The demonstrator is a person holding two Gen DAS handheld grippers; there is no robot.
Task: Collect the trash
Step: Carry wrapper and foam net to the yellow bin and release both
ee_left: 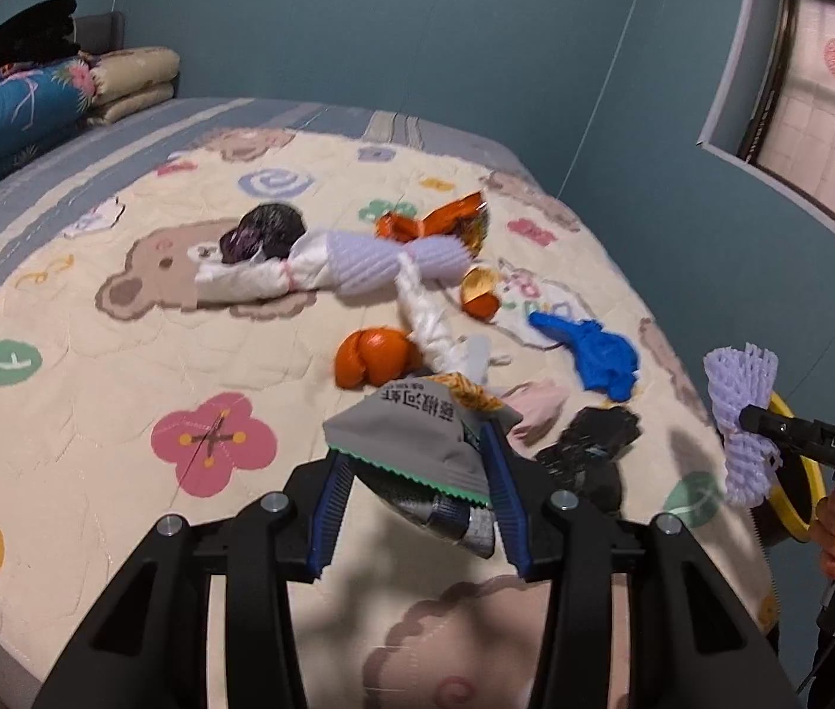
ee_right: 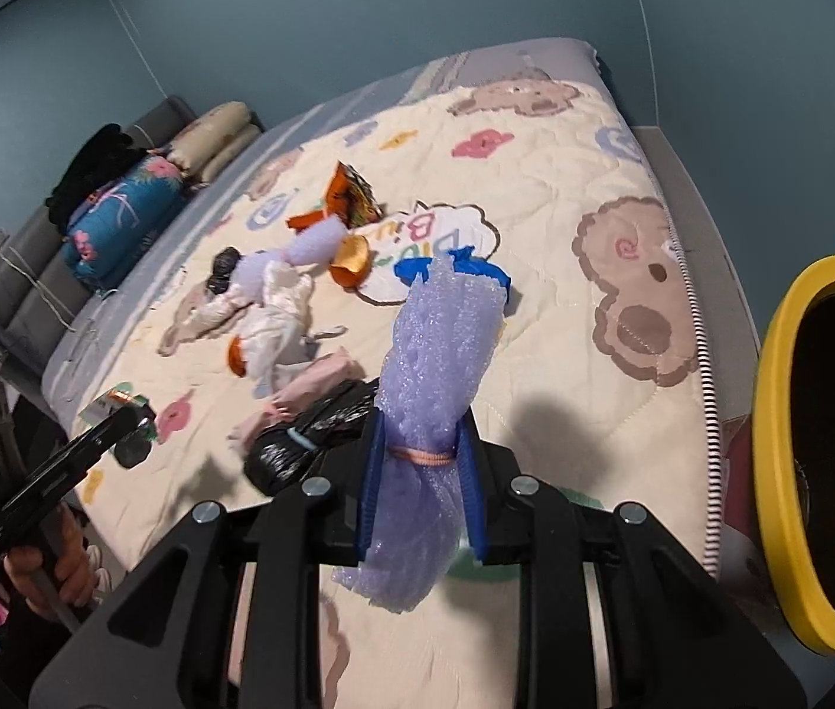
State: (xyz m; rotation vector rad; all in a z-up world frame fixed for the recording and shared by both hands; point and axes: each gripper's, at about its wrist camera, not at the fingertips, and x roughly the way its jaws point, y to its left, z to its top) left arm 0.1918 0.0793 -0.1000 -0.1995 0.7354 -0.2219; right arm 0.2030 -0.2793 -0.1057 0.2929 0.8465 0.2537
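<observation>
Purple foam net [ee_right: 438,390] is pinched between the right gripper [ee_right: 422,475] fingers; left gripper [ee_left: 417,493] fingers clamp a grey snack wrapper [ee_left: 417,443]

Left gripper [ee_left: 417,472] clamped on a grey foil snack packet with a green serrated edge [ee_left: 411,449], lifted above a cream quilted bedspread printed with bears and flowers [ee_left: 93,390]. Beyond it, scattered close together: orange peel [ee_left: 373,357], twisted white plastic bag [ee_left: 423,307], crumpled blue glove [ee_left: 594,354], black plastic bag [ee_left: 589,449]. At the right edge, right gripper [ee_left: 751,416] pinching a lilac foam fruit net [ee_left: 739,419], beside a yellow-rimmed bin [ee_left: 801,472].
</observation>
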